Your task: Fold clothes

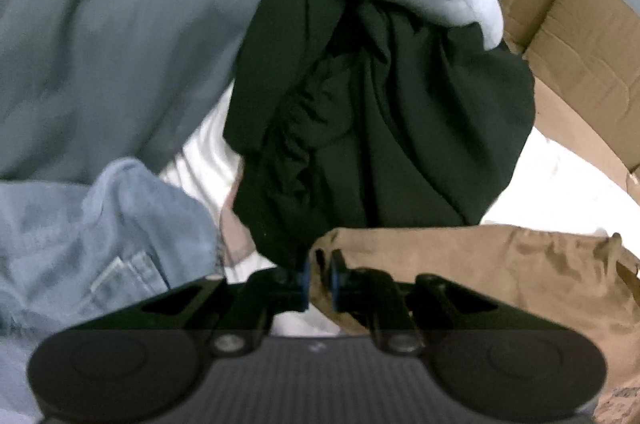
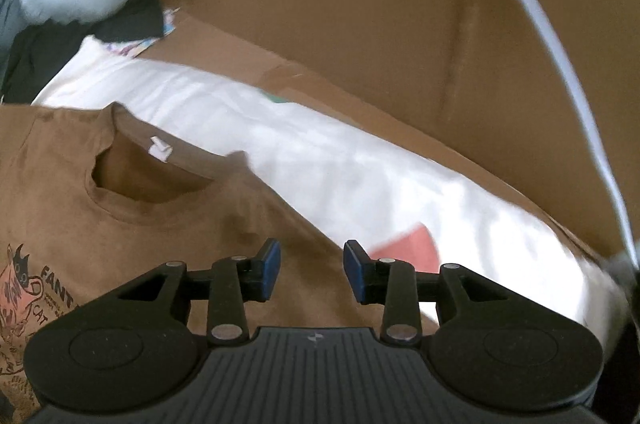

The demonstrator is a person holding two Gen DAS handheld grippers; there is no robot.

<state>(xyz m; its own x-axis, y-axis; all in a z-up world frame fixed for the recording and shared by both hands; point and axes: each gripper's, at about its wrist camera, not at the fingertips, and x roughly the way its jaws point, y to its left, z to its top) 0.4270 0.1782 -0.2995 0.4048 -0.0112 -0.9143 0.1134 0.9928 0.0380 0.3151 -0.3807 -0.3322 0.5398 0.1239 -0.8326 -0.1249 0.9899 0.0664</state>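
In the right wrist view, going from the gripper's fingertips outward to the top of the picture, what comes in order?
Right gripper → brown T-shirt → white sheet → cardboard box wall.

Place: I see a home room, I think.
Signs: heaped clothes [image 1: 372, 112], white bedding [image 2: 320, 160], cardboard boxes [image 2: 360, 4].
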